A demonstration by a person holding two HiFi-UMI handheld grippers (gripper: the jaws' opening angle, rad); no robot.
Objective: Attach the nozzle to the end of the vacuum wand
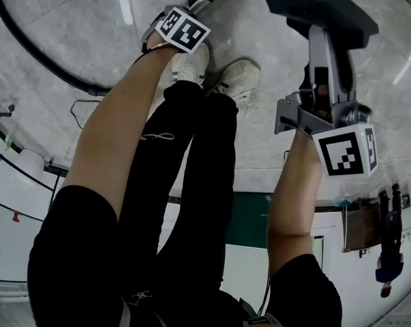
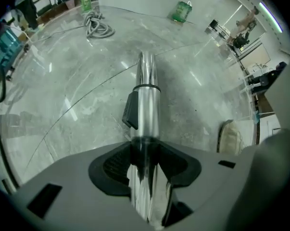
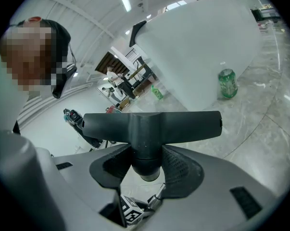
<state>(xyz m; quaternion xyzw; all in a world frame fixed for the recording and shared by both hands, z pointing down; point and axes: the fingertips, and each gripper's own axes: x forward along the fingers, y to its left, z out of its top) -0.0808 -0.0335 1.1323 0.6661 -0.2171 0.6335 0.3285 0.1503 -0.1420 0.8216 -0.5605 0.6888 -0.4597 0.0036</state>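
The left gripper (image 2: 145, 153) clamps the wand (image 2: 146, 100); the right gripper (image 3: 145, 163) clamps the nozzle (image 3: 152, 124) by its neck. It would be best to line the neck up with the wand's end, then push straight.

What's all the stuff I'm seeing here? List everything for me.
vacuum wand: one, chrome, gripped, pointing toward the floor
nozzle: one, dark grey, T-shaped, gripped
bottles: two, green, on the floor, apart
coiled hose: one, grey, on the floor
long hose: one, black, curving across the floor
floor: one, grey marble
shoes: two, pale, on the floor
left tongs: one, grey, shut on the vacuum wand
right tongs: one, grey, shut on the nozzle
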